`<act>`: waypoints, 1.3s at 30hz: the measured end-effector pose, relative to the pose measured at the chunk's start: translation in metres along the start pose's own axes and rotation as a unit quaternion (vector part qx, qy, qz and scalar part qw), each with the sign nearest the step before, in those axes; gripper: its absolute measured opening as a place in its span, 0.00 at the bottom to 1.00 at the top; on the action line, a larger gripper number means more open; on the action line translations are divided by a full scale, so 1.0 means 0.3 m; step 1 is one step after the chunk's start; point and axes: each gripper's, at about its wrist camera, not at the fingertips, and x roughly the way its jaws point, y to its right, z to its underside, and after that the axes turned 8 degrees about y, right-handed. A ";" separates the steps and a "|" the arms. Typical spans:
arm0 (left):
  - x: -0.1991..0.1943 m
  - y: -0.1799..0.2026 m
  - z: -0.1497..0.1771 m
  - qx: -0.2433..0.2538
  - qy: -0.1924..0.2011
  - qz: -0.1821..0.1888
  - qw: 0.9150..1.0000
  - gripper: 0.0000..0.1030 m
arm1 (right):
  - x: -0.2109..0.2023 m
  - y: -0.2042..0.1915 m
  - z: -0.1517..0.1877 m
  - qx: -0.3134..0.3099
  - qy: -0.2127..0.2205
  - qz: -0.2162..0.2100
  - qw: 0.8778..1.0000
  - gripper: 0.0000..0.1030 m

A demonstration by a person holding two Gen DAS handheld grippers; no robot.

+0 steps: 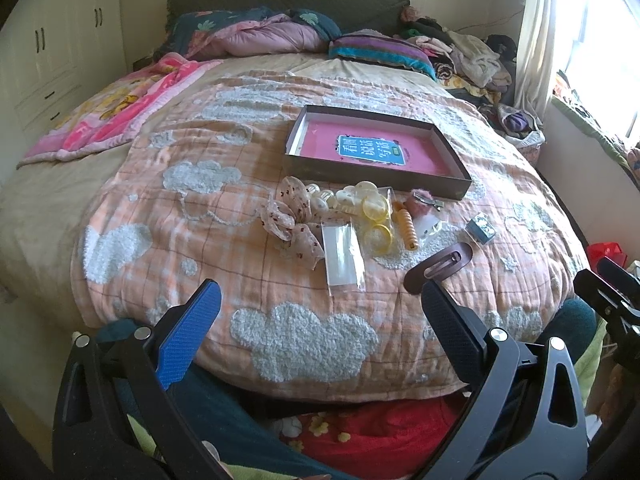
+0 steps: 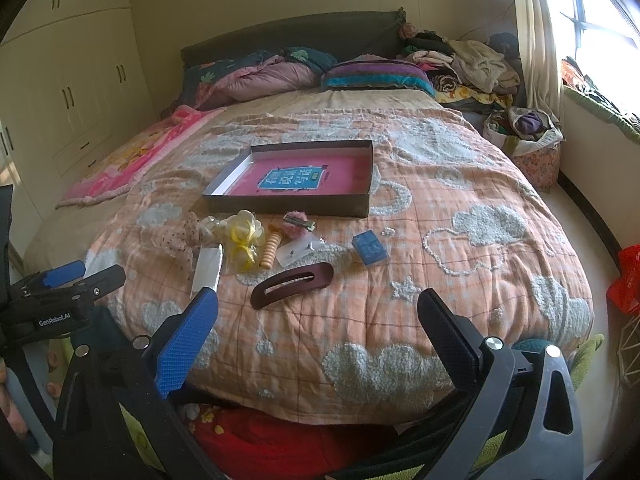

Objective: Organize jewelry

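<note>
A shallow dark box [image 1: 436, 186] [image 2: 288, 204] with a pink book in its bottom lies on the orange quilt. In front of it sits a pile of accessories: a sheer spotted scrunchie [image 1: 290, 216] [image 2: 176, 240], yellow rings [image 1: 378, 220] [image 2: 242, 242], an orange spiral clip [image 1: 409, 230] [image 2: 270, 254], a clear packet [image 1: 343, 254] [image 2: 208, 268], a small blue box [image 1: 483, 230] [image 2: 370, 248] and a large maroon hair clip [image 1: 438, 266] [image 2: 292, 285]. My left gripper [image 1: 320, 320] and right gripper [image 2: 318, 328] both hover open near the bed's front edge, holding nothing.
Folded blankets and pillows [image 1: 280, 36] line the headboard, and heaped clothes [image 2: 472, 64] fill the far right corner. A pink blanket [image 1: 116, 116] lies at the left. White wardrobes [image 2: 72, 92] stand left; a red bag [image 2: 626, 280] sits on the floor right.
</note>
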 end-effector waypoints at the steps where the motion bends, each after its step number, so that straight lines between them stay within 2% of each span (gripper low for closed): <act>1: 0.000 0.000 0.000 0.000 0.000 0.000 1.000 0.91 | -0.001 -0.001 -0.001 0.000 -0.001 0.000 1.000 0.96; 25: 0.012 -0.012 -0.016 -0.002 0.001 -0.007 1.000 0.91 | 0.027 -0.032 -0.016 -0.020 -0.001 -0.016 1.000 0.96; 39: 0.139 -0.113 -0.034 -0.028 -0.009 -0.039 0.999 0.91 | 0.177 -0.090 -0.057 -0.046 -0.025 -0.051 0.997 0.96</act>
